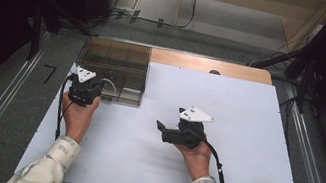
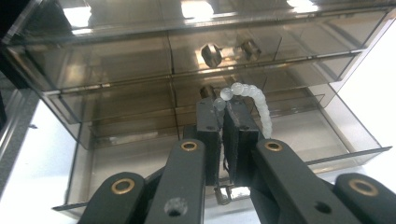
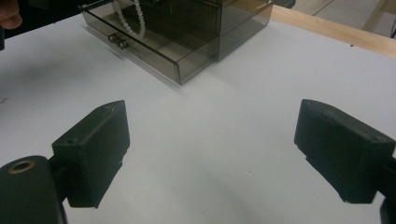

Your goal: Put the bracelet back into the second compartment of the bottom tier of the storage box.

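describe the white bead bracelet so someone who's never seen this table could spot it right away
Start at the smoky see-through drawer box at the far left of the white table; its bottom drawer is pulled open. Just above that drawer, the left claw is shut on a bracelet. It is a loop of milky white round beads, the only pale, beaded thing against the brown plastic.

The high view looks forward and down on the white table (image 1: 244, 136). The left gripper view sits close against the smoky drawer box (image 2: 116, 60); the right gripper view sees that box (image 3: 210, 28) farther off at 11 o'clock.
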Tool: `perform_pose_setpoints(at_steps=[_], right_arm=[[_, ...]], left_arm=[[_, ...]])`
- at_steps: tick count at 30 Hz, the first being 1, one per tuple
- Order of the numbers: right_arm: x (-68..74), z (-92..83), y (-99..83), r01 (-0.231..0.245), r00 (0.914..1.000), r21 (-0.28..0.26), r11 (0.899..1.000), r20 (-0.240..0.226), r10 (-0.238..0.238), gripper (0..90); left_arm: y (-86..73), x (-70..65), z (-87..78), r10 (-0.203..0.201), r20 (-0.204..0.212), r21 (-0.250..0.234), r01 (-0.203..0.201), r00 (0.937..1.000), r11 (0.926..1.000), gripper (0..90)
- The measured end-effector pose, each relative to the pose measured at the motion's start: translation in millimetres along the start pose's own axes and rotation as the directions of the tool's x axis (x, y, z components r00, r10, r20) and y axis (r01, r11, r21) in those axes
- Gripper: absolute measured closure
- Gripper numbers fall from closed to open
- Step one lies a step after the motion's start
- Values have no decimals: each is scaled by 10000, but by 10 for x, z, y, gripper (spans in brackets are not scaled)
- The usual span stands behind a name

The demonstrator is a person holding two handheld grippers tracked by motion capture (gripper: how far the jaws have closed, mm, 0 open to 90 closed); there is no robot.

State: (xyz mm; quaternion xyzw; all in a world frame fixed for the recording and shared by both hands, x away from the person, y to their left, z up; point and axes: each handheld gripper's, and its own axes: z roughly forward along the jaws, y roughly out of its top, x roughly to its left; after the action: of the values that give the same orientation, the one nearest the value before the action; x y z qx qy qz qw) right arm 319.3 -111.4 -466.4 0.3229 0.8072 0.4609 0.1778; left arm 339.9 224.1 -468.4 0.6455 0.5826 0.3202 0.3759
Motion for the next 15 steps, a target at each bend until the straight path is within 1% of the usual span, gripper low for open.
perform_pose_setpoints(at_steps=[5,9,12,15], right_arm=[[-16,-8,-16,-31,10000,32,10000,45,30,89],[-38,-27,-32,-79,9999,-6,10000,99,79,89],[-58,-46,-44,-101,9998,-30,9999,142,101,89],[-81,-68,-54,-125,9997,-25,9999,198,125,89]], left_arm=[[-22,-24,69,88,-71,224,-86,9999,9997,851],[-43,-19,112,133,-74,502,-130,9999,9987,835],[-50,-18,119,190,-62,537,-186,9998,9984,803],[-52,-24,114,267,-28,612,-264,9996,9978,735]])
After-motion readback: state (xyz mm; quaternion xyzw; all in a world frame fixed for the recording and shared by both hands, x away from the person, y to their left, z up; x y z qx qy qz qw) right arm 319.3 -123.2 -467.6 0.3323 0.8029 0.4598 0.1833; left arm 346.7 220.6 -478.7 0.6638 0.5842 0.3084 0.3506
